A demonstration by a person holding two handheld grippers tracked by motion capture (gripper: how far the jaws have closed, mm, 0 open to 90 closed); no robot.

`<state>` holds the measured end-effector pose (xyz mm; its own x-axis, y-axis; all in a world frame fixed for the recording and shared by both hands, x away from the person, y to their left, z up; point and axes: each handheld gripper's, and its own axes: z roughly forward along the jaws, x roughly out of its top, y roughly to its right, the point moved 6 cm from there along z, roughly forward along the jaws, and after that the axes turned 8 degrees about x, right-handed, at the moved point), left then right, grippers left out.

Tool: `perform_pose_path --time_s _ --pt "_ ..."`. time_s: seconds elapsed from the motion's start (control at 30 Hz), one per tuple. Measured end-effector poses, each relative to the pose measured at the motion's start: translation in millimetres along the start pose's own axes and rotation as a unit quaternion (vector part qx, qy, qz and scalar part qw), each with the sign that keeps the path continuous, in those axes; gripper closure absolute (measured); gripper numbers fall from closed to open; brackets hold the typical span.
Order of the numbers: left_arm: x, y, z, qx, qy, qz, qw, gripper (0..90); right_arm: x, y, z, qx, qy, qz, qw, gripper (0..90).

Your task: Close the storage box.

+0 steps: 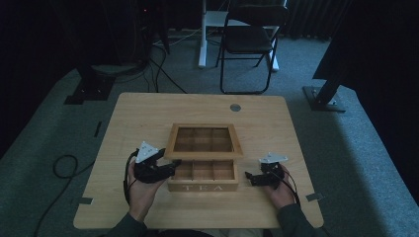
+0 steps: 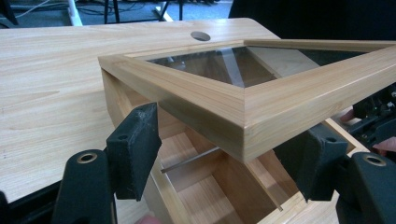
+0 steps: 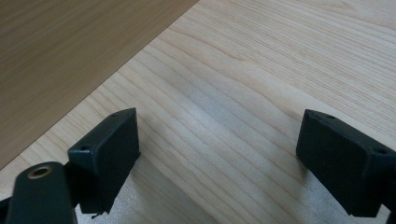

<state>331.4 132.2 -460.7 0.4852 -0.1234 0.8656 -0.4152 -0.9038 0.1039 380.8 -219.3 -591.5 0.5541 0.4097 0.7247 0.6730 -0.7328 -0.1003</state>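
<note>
**Tea box lid half raised**

High view: the tea box (image 1: 202, 175) sits at the table's (image 1: 138, 118) near edge, its lid (image 1: 203, 140) raised; the left gripper (image 1: 165, 170) is at the lid's corner.

Left gripper view: spread jaws straddle that corner without pinching; the lid could slip and drop shut.

Right gripper view: the right gripper (image 3: 217, 154) gapes over bare wood; the box's side is cropped.

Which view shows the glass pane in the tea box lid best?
The left gripper view: the glass pane sits close up in the raised lid, with reflections on it. In the high view the lid is small and dim, and the glass cannot be told from an open frame. The right gripper view faces the table.
</note>
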Motion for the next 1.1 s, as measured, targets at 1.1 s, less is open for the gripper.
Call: perform_pose_path --time_s 1.1 --pt "-24.3 2.4 3.1 -0.003 -0.021 -0.007 0.9998 31.0 -0.1 -0.1 0.0 0.000 0.000 0.000 1.0000 12.9"
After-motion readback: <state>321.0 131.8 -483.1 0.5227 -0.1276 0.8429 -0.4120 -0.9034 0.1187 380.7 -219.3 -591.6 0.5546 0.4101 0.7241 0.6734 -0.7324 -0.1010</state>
